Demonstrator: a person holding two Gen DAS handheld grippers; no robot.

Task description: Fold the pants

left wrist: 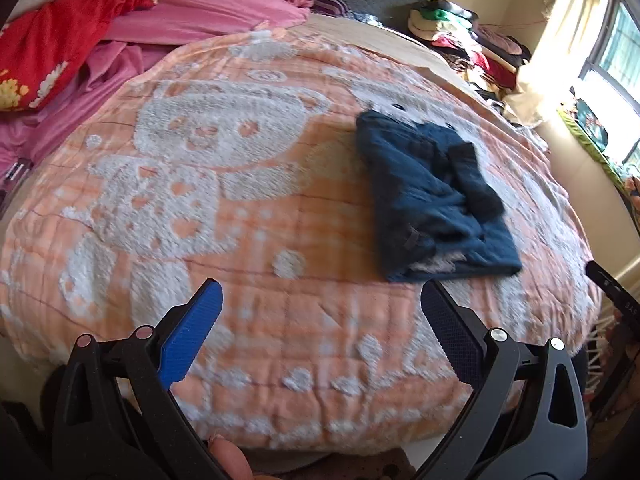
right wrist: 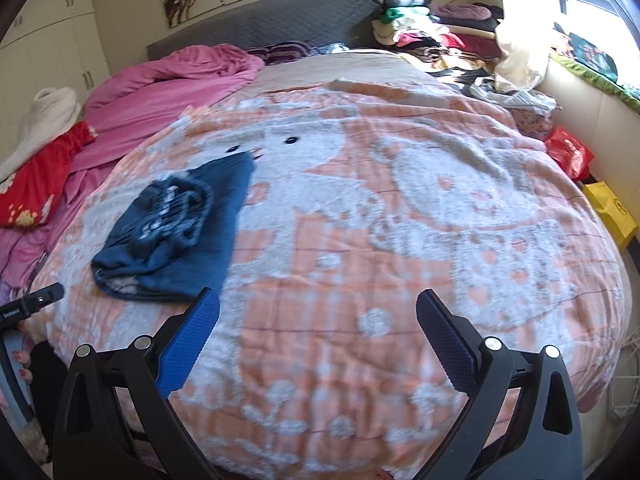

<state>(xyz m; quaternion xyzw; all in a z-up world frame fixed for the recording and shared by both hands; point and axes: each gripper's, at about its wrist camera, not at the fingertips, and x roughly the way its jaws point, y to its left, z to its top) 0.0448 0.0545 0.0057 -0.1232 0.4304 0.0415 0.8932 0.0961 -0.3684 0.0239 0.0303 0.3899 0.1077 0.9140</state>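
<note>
Dark blue pants (left wrist: 432,200) lie folded into a compact bundle on the orange and white bear-pattern blanket (left wrist: 240,200). In the right wrist view the pants (right wrist: 176,236) lie at the left with the waistband on top. My left gripper (left wrist: 320,292) is open and empty, hovering just short of the bundle's near edge. My right gripper (right wrist: 318,300) is open and empty, to the right of the pants' near corner. The tip of the right gripper (left wrist: 600,276) shows at the left wrist view's right edge, and the left gripper (right wrist: 36,300) at the right wrist view's left edge.
A pink quilt (right wrist: 168,88) and a red cloth (right wrist: 36,188) lie at the bed's far left. A pile of clothes (right wrist: 432,36) sits by the grey headboard (right wrist: 272,24). A red bag (right wrist: 568,152) and yellow box (right wrist: 612,208) stand beside the bed at right.
</note>
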